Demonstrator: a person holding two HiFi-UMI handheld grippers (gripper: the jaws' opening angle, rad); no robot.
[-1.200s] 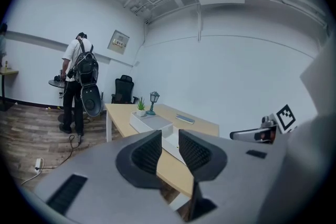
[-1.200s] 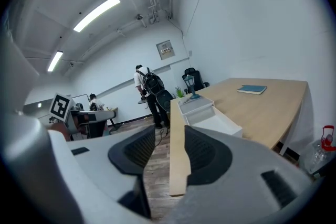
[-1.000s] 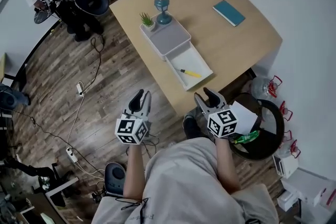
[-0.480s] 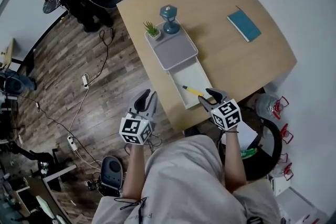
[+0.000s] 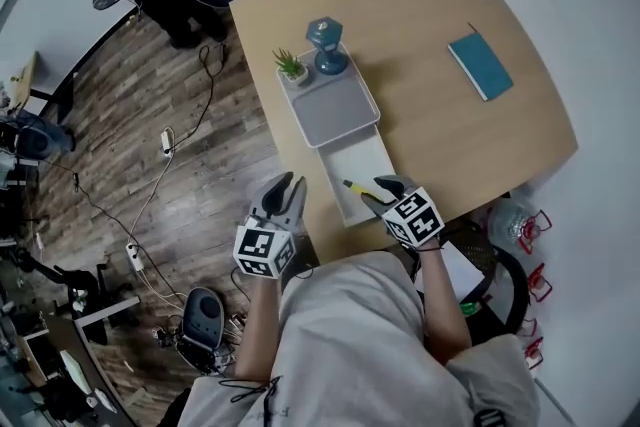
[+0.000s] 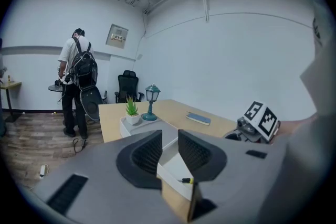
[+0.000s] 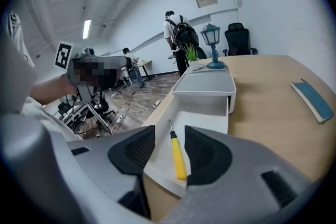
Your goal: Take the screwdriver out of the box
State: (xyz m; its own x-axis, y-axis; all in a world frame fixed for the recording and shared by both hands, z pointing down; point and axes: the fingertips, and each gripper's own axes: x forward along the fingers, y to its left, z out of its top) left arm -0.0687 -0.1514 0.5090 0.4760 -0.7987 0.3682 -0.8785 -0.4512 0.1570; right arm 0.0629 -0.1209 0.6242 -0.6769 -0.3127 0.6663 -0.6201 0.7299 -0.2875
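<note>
Right hand-held gripper [image 7: 169, 150] open, empty, yellow screwdriver [image 7: 177, 157] at 12 o'clock; jaws may clip drawer [image 7: 207, 113] rim, miss handle.

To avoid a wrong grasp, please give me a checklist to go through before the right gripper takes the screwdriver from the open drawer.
1. Drawer pulled out of the box: ok.
2. Screwdriver lies bare in the drawer, nothing on it: ok.
3. Right gripper jaws apart and empty: ok.
4. Jaws lined up with the screwdriver: ok, its yellow handle shows in their gap.
5. Jaws around the handle: not ok, it lies ahead of them.
6. Left gripper open, empty, off to the side of the drawer: ok.
</note>
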